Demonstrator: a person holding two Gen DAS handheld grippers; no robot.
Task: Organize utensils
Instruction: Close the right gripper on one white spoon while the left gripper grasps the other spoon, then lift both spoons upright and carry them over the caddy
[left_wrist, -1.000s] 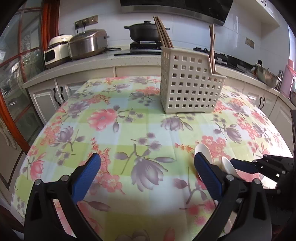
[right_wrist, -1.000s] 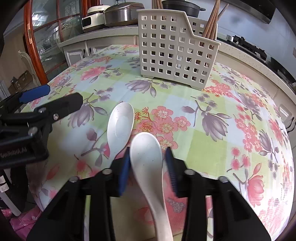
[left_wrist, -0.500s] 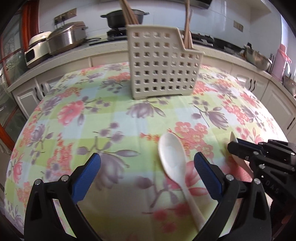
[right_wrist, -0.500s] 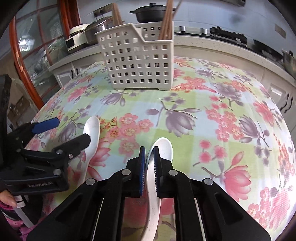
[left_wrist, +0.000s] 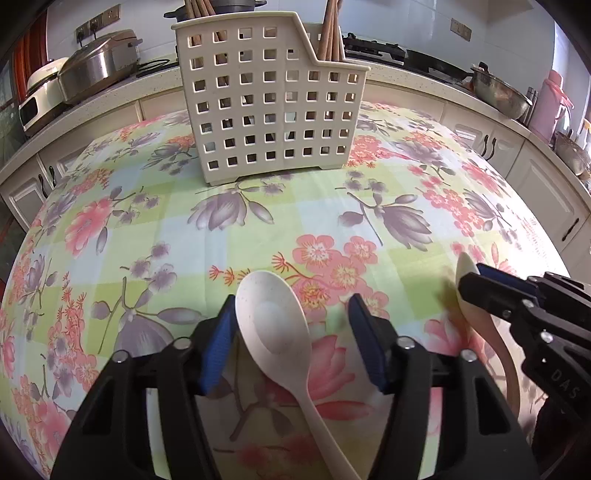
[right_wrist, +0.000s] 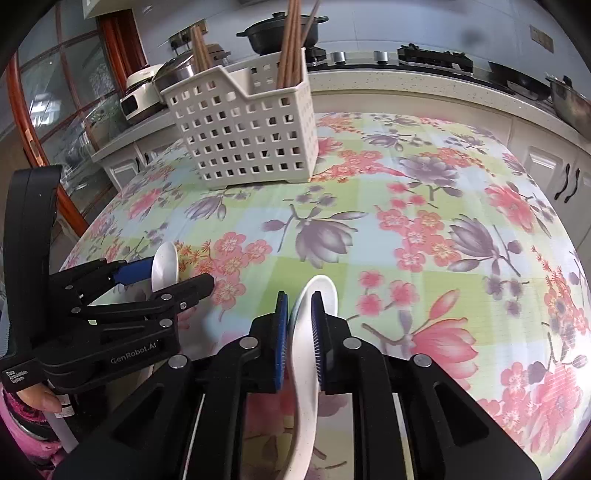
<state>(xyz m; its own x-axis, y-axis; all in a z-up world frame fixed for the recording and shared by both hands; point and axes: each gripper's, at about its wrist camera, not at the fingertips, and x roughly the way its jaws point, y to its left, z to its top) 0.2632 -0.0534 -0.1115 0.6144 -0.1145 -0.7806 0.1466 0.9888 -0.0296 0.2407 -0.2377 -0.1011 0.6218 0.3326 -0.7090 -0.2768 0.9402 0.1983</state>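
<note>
A white spoon (left_wrist: 275, 328) lies on the floral tablecloth (left_wrist: 295, 221) between the fingers of my left gripper (left_wrist: 293, 330), which is open around its bowl; the left blue pad touches the bowl. My right gripper (right_wrist: 299, 328) is shut on a second white spoon (right_wrist: 314, 291), held on edge just above the table. That spoon (left_wrist: 466, 269) and the right gripper (left_wrist: 491, 288) also show at the right of the left wrist view. The left gripper (right_wrist: 173, 275) and its spoon (right_wrist: 165, 266) show at the left of the right wrist view. A cream perforated utensil basket (left_wrist: 271, 99) stands at the far side, holding wooden chopsticks (left_wrist: 332, 33).
A kitchen counter (left_wrist: 424, 81) runs behind the table with a rice cooker (left_wrist: 98, 64), a black pot (right_wrist: 280, 31), a gas hob and a steel bowl (left_wrist: 498, 92). A glass cabinet with a red frame (right_wrist: 33, 122) stands to the left.
My left gripper moved forward over the lying spoon and narrowed around its bowl. My right gripper closed on the other spoon, turned it on edge and lifted it slightly.
</note>
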